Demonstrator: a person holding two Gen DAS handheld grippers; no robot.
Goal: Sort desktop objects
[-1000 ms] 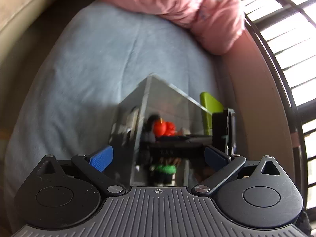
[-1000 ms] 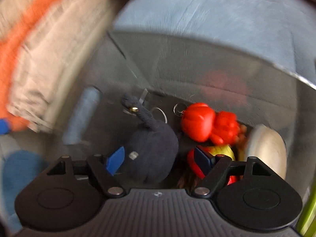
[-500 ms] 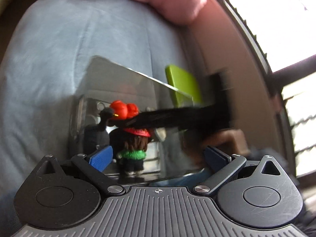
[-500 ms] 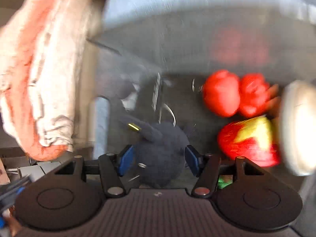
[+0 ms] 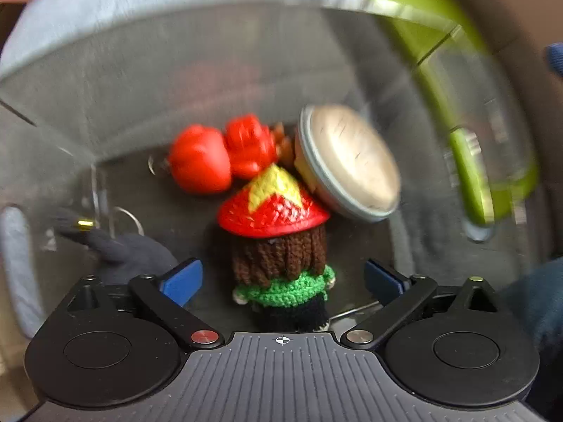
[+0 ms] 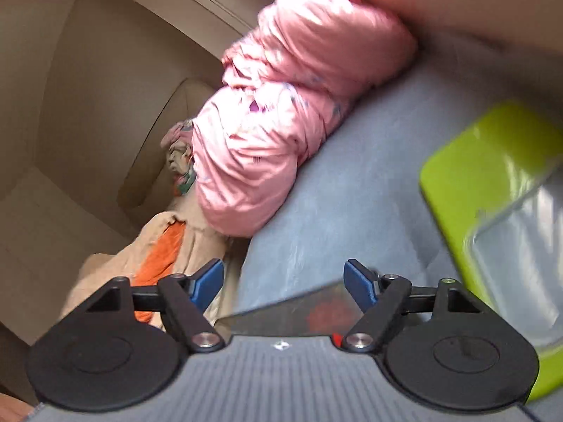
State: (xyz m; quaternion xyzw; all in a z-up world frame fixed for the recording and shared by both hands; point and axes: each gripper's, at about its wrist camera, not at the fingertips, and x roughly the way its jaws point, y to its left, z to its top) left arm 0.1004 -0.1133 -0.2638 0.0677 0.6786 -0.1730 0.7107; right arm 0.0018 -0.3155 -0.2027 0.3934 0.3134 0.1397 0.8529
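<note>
The left gripper (image 5: 283, 274) has dropped into the clear box (image 5: 105, 70), fingers apart around the crochet doll (image 5: 281, 256) — likely the next pick. The right gripper (image 6: 283, 281), spread and empty, has swung up off the dark plush (image 5: 133, 253) toward pink bedding (image 6: 281, 105). Motion blur smears the box walls — the doll's feet are hidden.

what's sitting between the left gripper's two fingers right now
In the left wrist view, the crocheted doll with the red and yellow hat stands between the open left gripper's blue pads, touching neither. It sits inside the clear box.
</note>
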